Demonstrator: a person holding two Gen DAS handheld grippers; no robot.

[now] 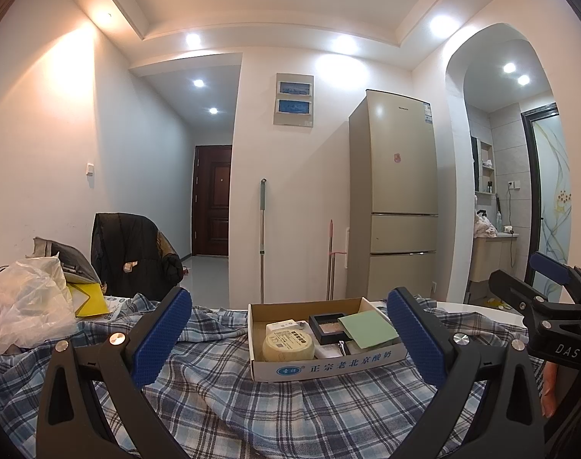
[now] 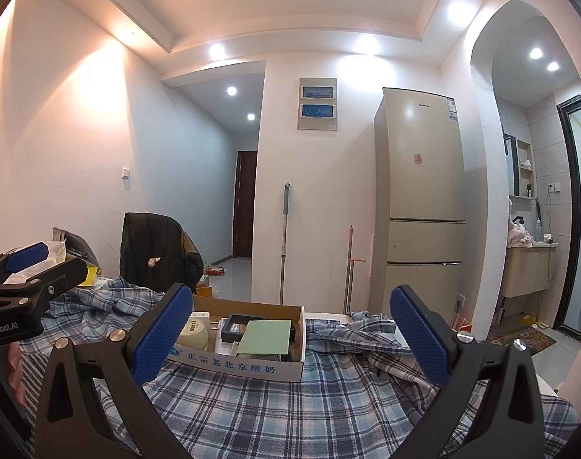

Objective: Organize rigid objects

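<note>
Both grippers are hovering above the plaid cloth [image 1: 252,413] with nothing between their pads. The left gripper [image 1: 290,340] is standing with its jaws spread wide, and the right gripper [image 2: 292,338] is doing the same.

The rigid objects are all sitting inside the shallow cardboard box [image 1: 328,368] straight ahead: a round yellow tin [image 1: 288,346] at the near left corner, a white carton [image 1: 282,325] behind it, a black tray [image 1: 328,327] in the middle, and a green card [image 1: 368,329] lying tilted over the right side. No loose items are showing on the cloth near the box.

That arrangement is fitting two stages — a box packed and finished, or a box waiting to be emptied and sorted. Whichever holds, any approach is calling for care: the box is light and the cloth is rumpled, so a gripper is likely needing to come down vertically, clear of the low walls — otherwise the box could be sliding or tipping.
</note>
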